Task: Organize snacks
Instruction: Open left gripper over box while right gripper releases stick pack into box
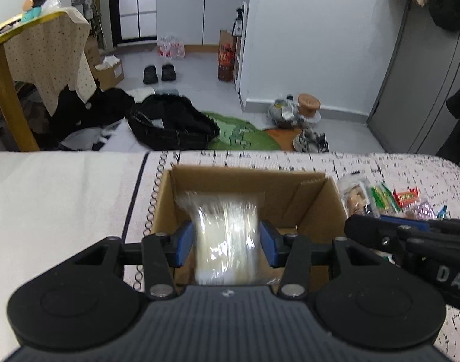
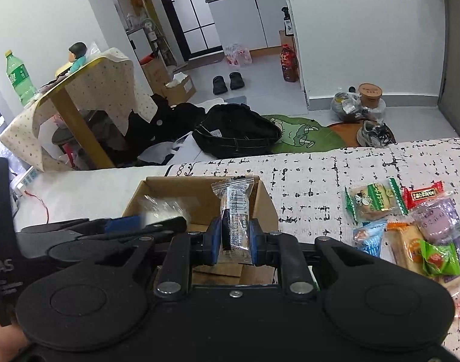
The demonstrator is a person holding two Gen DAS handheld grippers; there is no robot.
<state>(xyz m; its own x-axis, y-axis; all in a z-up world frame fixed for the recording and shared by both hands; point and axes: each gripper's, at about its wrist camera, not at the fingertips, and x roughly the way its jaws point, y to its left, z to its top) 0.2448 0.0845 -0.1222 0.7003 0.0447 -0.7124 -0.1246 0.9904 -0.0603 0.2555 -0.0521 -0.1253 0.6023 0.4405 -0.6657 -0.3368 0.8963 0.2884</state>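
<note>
An open cardboard box (image 1: 248,178) (image 2: 157,188) stands on the patterned cloth. Over its opening my left gripper (image 1: 226,239) is shut on a pale snack in clear, blurred wrapping (image 1: 226,235). In the right wrist view that same pale pack (image 2: 160,206) shows above the box's left half. My right gripper (image 2: 235,236) is shut on a narrow clear packet with a dark bar inside (image 2: 234,211), held upright over the box's right side. In the left wrist view the right gripper's black fingers (image 1: 380,229) enter from the right, beside the box.
Several loose wrapped snacks (image 2: 410,220) (image 1: 380,199) lie on the cloth right of the box. Past the surface's far edge, the floor holds black bags (image 1: 172,123), a green mat (image 2: 302,134) and shoes. A draped table (image 2: 88,96) stands at the left.
</note>
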